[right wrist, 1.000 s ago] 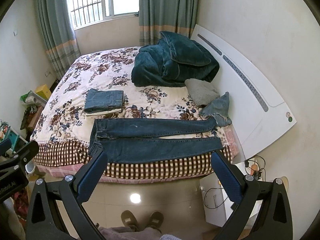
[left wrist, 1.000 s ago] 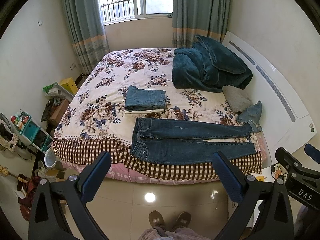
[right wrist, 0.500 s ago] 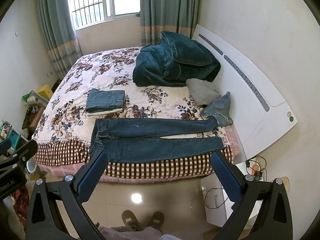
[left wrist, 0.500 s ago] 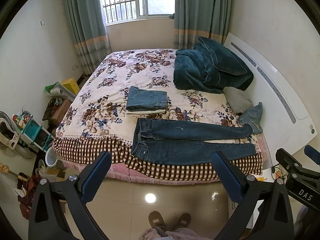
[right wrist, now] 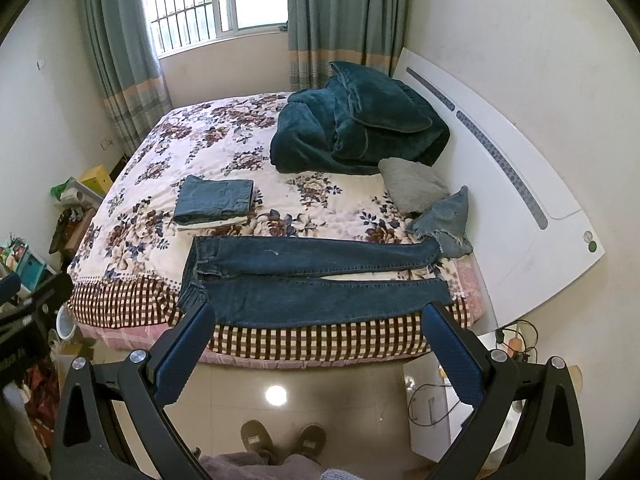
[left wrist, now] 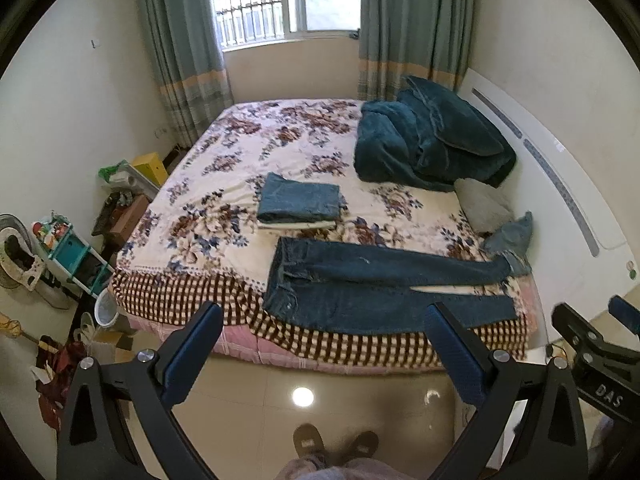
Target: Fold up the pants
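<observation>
Both tools hang in the air over the tiled floor [left wrist: 248, 392], short of the bed [left wrist: 240, 152]: the left hand-held gripper [left wrist: 324, 316] is released, its two blue-padded fingers [left wrist: 192, 356] spread wide with nothing between them, and the right hand-held gripper [right wrist: 318, 314] is spread just as wide and just as empty. Neither touches any cloth. The pants [left wrist: 360, 280] (dark blue jeans) lie flat and unfolded along the near edge of the bed, on the flowered bedspread [left wrist: 208, 224] and its checked border, waistband toward the left and both legs running toward the white headboard [left wrist: 560, 200] on the right; the nearer leg reaches the very edge of the mattress, and a thin wedge of bedspread shows between the two legs near the cuffs. Just behind the waistband sits a folded stack of denim [left wrist: 298, 202] resting on something pale. At the far leg's cuff lies a crumpled piece of lighter denim [right wrist: 444, 220], with a grey pillow [right wrist: 412, 184] behind it and a heaped teal blanket [right wrist: 352, 128] farther back. A person's slippered feet [right wrist: 280, 438] stand on the tiles below the right tool.
</observation>
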A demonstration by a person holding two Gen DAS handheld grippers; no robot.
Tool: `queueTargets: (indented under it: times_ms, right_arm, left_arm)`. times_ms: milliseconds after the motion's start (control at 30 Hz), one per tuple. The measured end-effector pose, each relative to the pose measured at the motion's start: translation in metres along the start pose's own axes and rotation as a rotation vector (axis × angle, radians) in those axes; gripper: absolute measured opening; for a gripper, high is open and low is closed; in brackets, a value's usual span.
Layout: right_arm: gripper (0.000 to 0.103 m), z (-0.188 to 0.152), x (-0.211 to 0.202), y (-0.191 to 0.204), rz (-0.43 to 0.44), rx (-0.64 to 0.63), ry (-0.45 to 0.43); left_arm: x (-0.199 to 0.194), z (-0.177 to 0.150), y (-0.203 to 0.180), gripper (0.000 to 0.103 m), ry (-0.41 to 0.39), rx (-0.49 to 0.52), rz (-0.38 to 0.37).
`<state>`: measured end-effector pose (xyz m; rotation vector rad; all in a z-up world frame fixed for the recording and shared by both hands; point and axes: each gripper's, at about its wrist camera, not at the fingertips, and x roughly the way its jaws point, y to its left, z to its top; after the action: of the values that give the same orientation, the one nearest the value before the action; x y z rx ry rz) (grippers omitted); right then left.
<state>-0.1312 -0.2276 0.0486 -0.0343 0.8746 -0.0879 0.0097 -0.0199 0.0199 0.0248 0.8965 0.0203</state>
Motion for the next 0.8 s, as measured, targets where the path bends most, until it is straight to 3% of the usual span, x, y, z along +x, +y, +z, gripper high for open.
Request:
queueTargets:
  times_ms: [133, 367, 567, 800]
  right_arm:
    - [0.103, 0.015, 0.029, -0.011, -0.003, 0.001, -0.009]
    - [0.103, 0.062, 0.125, -0.037, -0.051, 0.02, 0.049]
    - [0.103, 0.106, 0.248, -0.063, -0.075, 0.107, 0.168]
    - [0.103, 0.153, 0.452, -0.11, -0.088, 0.334, 0.383]
  left_arm:
    - [0.021, 0.013, -0.004, 0.103, -0.024, -0.04, 0.058]
    - [0.082, 0.04, -0.012, 0.103, -0.042, -0.072, 0.17]
    - [0.178, 0.069, -0.022, 0.103, 0.063, -0.072, 0.203]
    - [0.357, 0.116, -0.022, 0.103, 0.278, -0.136, 0.192]
